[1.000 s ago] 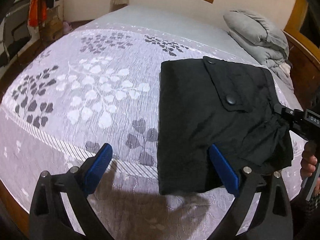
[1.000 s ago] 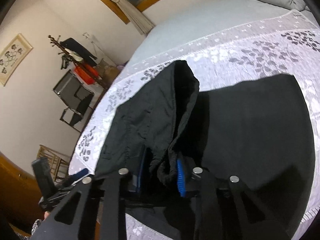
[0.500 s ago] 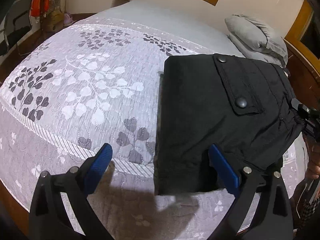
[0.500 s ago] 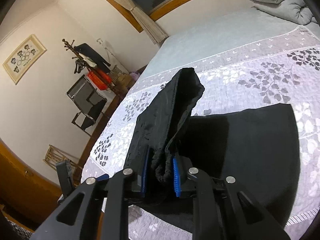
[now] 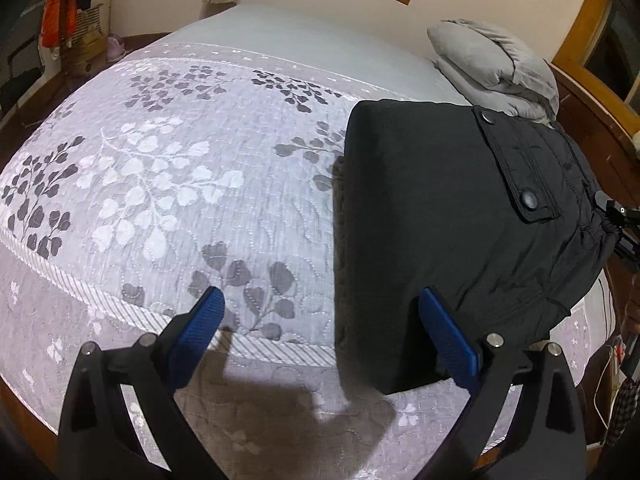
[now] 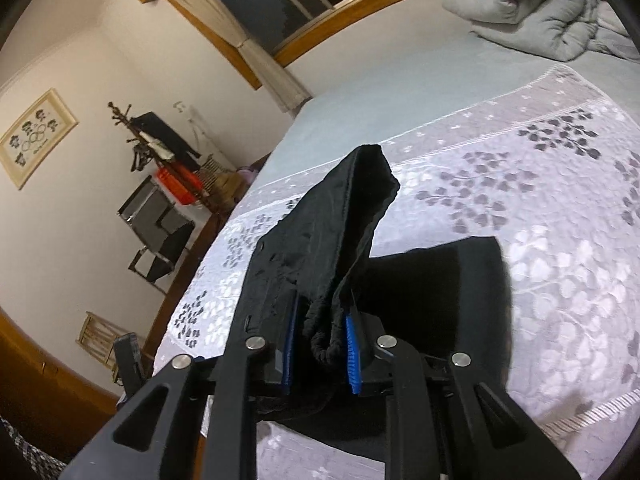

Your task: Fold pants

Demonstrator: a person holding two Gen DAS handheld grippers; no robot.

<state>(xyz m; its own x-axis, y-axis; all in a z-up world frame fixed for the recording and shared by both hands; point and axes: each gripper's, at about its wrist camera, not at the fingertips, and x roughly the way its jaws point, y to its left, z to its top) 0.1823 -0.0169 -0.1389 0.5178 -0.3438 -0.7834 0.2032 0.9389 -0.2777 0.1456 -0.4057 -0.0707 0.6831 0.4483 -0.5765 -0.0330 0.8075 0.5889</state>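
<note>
Right wrist view shows the right gripper (image 6: 320,354) clamped on the gathered waistband of the black pants (image 6: 320,248), which rise from the pads as a lifted flap above the part resting on the patterned bedspread (image 6: 560,240). Seen from the left wrist, the pants (image 5: 432,208) lie to the right of the left gripper (image 5: 324,336), their long side running away from it; its jaws stand wide apart and empty, tilted down over the bed. The right hand seems best placed to carry the fold.

pants (image 5: 440,208) on bed (image 5: 180,184), perhaps lifted rightward.
</note>
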